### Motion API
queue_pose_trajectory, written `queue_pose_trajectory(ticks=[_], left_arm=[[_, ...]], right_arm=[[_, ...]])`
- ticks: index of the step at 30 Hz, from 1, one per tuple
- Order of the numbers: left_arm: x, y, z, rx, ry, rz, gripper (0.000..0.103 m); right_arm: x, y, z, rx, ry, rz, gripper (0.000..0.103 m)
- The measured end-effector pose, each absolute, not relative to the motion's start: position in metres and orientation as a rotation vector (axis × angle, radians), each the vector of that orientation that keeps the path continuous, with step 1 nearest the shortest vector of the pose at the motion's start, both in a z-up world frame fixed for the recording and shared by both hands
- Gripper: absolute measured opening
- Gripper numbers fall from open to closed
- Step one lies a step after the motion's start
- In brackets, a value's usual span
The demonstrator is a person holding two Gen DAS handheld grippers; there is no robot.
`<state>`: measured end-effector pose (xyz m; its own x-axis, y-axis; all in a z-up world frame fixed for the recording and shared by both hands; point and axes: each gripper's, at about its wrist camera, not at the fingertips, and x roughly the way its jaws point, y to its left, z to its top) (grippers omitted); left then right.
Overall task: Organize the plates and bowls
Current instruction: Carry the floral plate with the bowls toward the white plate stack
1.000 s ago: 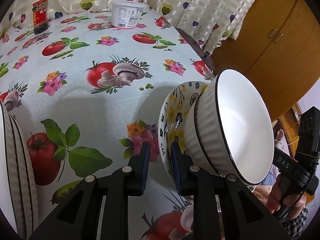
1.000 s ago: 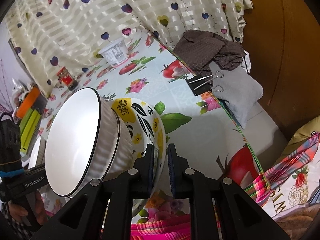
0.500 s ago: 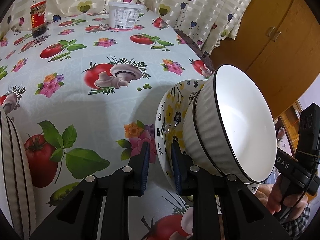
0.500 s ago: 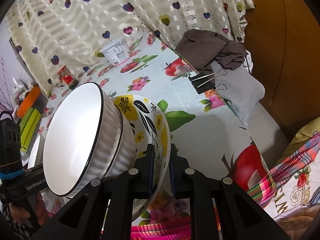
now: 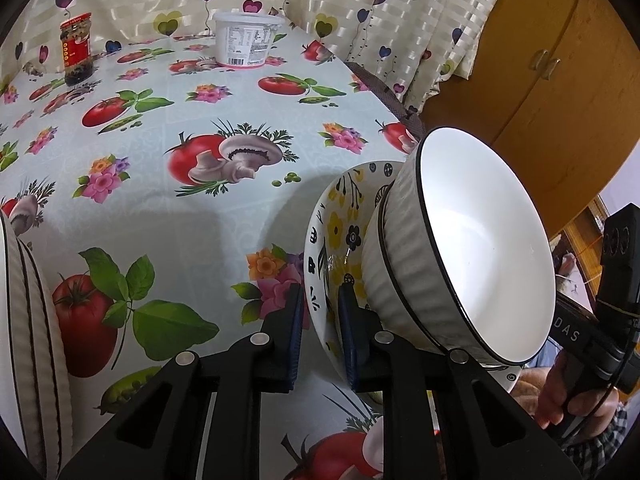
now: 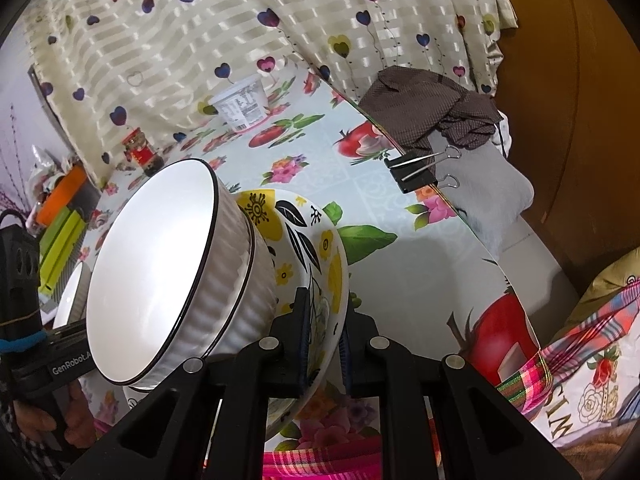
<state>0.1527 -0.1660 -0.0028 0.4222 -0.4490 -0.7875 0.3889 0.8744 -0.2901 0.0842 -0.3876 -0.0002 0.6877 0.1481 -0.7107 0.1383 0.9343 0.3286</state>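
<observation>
Both tongs pinch the rim of the same flowered plate (image 5: 340, 236), one on each side. The left tongs (image 5: 320, 332) are narrowly parted, rim between the pads; the right tongs (image 6: 323, 340) clamp the opposite edge. The plate is tilted steeply above the tabletop (image 5: 160, 208), with two nested white ribbed bowls (image 5: 472, 248) leaning in it, black-rimmed. More ribbed bowls (image 5: 28, 320) sit at far left.

Table (image 5: 248, 208) with tub (image 5: 247, 39), jar (image 5: 76, 54).
</observation>
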Motion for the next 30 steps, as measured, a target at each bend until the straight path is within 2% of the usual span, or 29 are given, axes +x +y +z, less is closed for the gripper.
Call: queue_pose_trajectory(ticks=[11,13,30], left_arm=[[0.1524,-0.1640,-0.0039,-0.072,0.996,-0.525,0.018],[0.1517,-0.1652,-0.0032,-0.070,0.994,-0.532,0.012],[0.1497,-0.1591,0.0052,-0.094,0.980,-0.510,0.010]], right_arm=[[0.0808,-0.3867,-0.0019,0.348,0.814,0.004,0.013],[0.0800,-0.3856,-0.0020,0.342,0.813,-0.004,0.013],[0.0795,-0.3837,-0.0011,0.399,0.838,-0.023,0.013]])
